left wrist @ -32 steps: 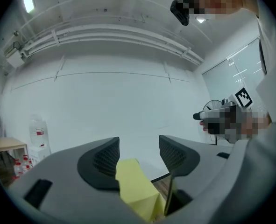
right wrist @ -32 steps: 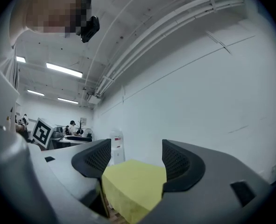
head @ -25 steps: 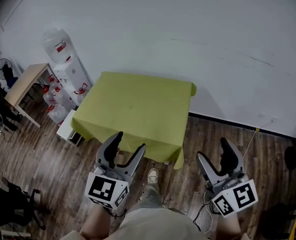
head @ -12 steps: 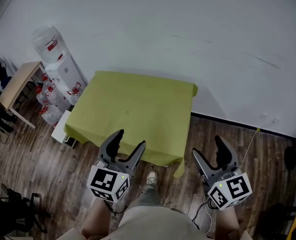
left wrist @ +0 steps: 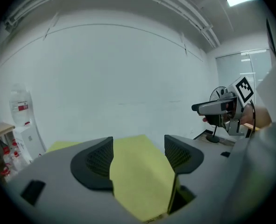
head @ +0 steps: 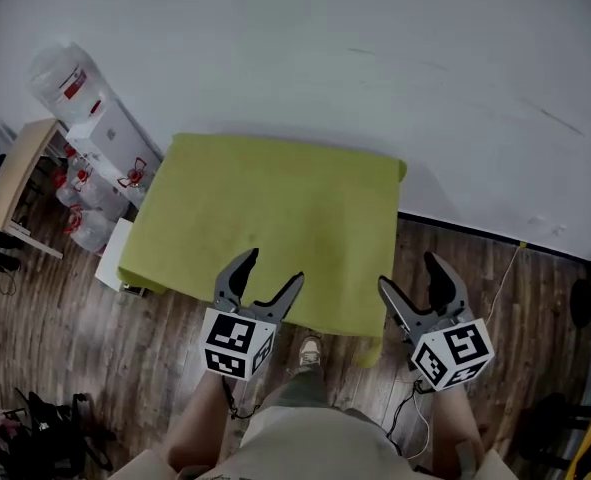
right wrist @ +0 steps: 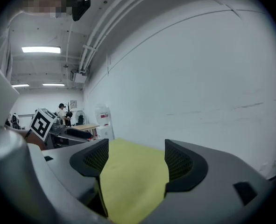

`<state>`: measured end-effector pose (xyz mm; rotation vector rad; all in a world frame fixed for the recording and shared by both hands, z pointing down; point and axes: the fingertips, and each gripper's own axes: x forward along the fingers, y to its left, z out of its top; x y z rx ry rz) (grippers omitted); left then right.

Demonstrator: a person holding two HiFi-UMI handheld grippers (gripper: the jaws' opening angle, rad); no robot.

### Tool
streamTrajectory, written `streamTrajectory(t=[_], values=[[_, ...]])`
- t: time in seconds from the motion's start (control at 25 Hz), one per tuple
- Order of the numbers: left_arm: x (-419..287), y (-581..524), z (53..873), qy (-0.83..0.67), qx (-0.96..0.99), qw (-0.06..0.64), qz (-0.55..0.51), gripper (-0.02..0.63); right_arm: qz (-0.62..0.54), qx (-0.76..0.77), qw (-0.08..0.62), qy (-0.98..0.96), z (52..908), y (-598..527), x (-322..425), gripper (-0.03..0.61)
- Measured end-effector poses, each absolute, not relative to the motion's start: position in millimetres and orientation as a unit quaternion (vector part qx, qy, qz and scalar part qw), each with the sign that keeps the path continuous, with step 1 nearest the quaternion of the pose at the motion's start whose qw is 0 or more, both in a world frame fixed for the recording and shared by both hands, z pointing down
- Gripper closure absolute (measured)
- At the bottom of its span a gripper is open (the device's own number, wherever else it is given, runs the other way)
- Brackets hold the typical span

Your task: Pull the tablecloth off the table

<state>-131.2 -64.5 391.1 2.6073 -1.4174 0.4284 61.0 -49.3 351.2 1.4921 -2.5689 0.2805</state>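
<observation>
A yellow-green tablecloth [head: 275,218] covers a small table against the white wall, with its near edge hanging down. My left gripper [head: 270,271] hovers open over the cloth's near edge; its jaws have just been opening and nothing is between them. My right gripper [head: 411,276] is open beside the cloth's near right corner, also with nothing in it. In the left gripper view, the cloth [left wrist: 138,181] shows between and beyond the left gripper's [left wrist: 138,153] pads, untouched. The right gripper view shows the cloth [right wrist: 133,181] ahead of the right gripper [right wrist: 133,160].
A water dispenser [head: 85,108] with spare bottles [head: 75,218] stands left of the table, next to a wooden desk [head: 20,163]. A cable [head: 505,278] and a fan base [head: 580,303] lie on the wooden floor at right. My shoe [head: 310,351] is under the table's near edge.
Both grippers have moved forward and down to the table's near edge. The table has come nearer in the head view. The left jaws stand a little wider.
</observation>
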Motion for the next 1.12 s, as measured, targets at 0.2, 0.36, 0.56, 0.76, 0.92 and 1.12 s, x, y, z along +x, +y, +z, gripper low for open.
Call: streamTrajectory(t=[0.2,0.36,0.56,0.76,0.92,1.12], values=[[-134.4,-130.1,439.9,-0.459,0.867,0.119,0.153,0.273,0.119,0.514,0.124,-0.841,400.2,-113.1,54.2,0.202],[-131.8,-167.4,479.1,-0.443,0.868,0.138,0.176,0.273,0.143,0.518,0.155,-0.829,443.7,-149.8,48.2,0.197],[-126.3,-192.9,526.8,-0.425,0.866,0.161,0.207,0.268,0.189,0.518,0.184,-0.814,503.8,-177.0,48.8,0.193],[-119.6,-210.0,569.0,-0.422,0.855,0.176,0.244,0.265,0.239,0.52,0.226,-0.788,558.9,-196.7,63.9,0.187],[-115.9,-215.6,603.7,-0.417,0.845,0.198,0.271,0.264,0.265,0.514,0.238,-0.78,597.6,-212.0,70.2,0.185],[-104.0,-220.1,644.1,-0.415,0.831,0.233,0.286,0.262,0.273,0.496,0.267,-0.78,638.4,-229.1,78.2,0.181]])
